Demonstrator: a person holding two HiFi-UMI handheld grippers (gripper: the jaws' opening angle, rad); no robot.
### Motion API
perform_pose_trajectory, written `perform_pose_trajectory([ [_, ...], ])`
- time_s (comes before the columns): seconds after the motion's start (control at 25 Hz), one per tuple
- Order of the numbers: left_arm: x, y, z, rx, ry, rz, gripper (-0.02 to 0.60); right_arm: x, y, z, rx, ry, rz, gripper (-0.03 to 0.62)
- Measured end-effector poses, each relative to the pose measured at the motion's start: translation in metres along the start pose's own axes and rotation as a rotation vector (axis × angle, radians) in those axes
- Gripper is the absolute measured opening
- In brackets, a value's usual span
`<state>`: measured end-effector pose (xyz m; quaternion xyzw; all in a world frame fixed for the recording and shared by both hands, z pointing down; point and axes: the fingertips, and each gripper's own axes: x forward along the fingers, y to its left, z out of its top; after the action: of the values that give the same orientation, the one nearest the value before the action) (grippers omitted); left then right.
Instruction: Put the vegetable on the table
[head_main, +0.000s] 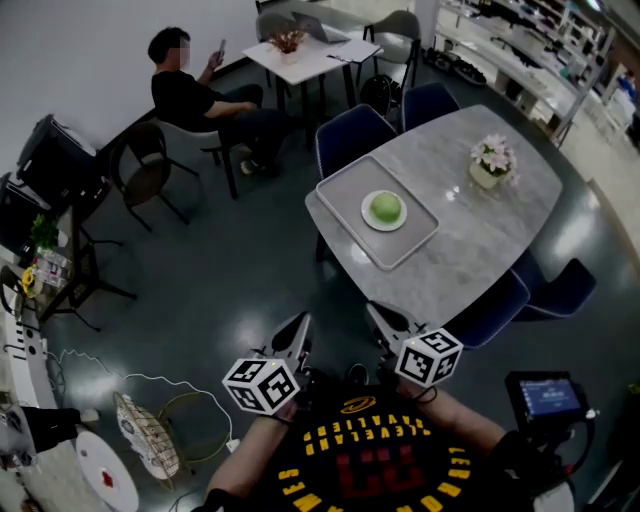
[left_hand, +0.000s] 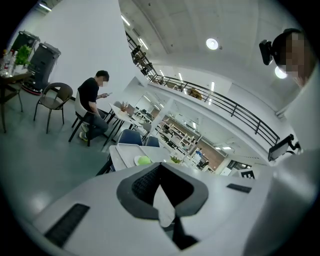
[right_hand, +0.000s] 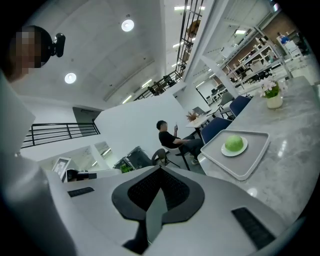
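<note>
A round green vegetable (head_main: 386, 207) sits on a small white plate (head_main: 366, 217) in a grey tray (head_main: 345, 185) on the near-left part of the marble table (head_main: 470, 230). Both grippers are held low in front of the person, short of the table and well apart from the tray. My left gripper (head_main: 297, 331) is shut with nothing in it. My right gripper (head_main: 384, 322) is shut and empty too. The left gripper view shows the vegetable (left_hand: 144, 160) far off beyond the closed jaws. In the right gripper view the vegetable (right_hand: 233, 143) and tray (right_hand: 250, 161) lie to the right.
A pot of flowers (head_main: 492, 160) stands on the table's far side. Blue chairs (head_main: 352, 135) ring the table, one (head_main: 495, 305) at the near edge. A person (head_main: 195, 95) sits at a white table (head_main: 310, 55) behind. Cables and a wire basket (head_main: 150, 432) lie on the floor at left.
</note>
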<state>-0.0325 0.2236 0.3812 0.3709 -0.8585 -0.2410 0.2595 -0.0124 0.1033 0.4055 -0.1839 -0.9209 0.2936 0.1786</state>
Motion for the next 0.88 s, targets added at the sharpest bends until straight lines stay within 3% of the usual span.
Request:
perform_pose_trajectory([
  [0.24, 0.047, 0.019, 0.018, -0.037, 0.024, -0.014, 0.0, 0.024, -0.032, 0.022, 0.016, 0.001, -0.047, 0.003],
  [0.44, 0.1, 0.028, 0.036, -0.016, 0.101, -0.109, -0.002, 0.043, -0.068, 0.045, 0.068, -0.062, -0.151, 0.003],
  [0.64, 0.152, 0.051, 0.085, -0.04, 0.126, -0.2, 0.0, 0.087, -0.086, 0.084, 0.07, -0.121, -0.224, 0.004],
  [0.88, 0.208, 0.083, 0.126, -0.043, 0.229, -0.288, 0.0, 0.142, -0.102, 0.111, 0.092, -0.151, -0.329, 0.003],
])
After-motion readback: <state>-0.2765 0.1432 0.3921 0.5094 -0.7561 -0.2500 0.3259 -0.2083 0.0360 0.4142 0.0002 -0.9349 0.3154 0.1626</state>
